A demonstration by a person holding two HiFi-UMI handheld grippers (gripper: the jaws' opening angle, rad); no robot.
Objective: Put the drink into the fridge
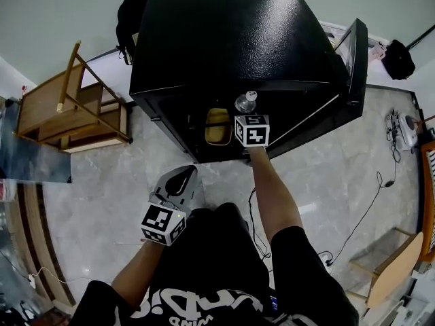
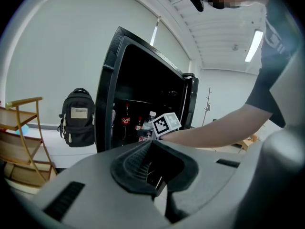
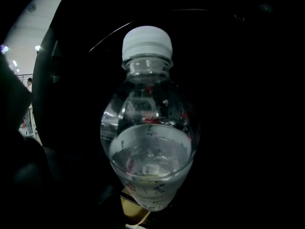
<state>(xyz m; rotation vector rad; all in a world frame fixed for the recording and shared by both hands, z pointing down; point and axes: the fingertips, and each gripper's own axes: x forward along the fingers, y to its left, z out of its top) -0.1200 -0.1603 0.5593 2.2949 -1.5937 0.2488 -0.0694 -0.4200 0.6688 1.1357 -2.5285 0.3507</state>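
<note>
**Water bottle at fridge mouth, pinched by right claw**

Head view: the right gripper (image 1: 248, 118) reaches to the open black fridge (image 1: 224, 39). It holds the bottle (image 1: 245, 102) at the opening, just beside a yellow item (image 1: 217, 126). The left gripper (image 1: 178, 186) hangs near the torso. Only the left gripper view shows cola bottles (image 2: 126, 120) shelved inside; its own jaws are pressed together, empty. Right gripper view: the bottle is clear with a white cap and red print, part full, upright against the dark interior.
</note>
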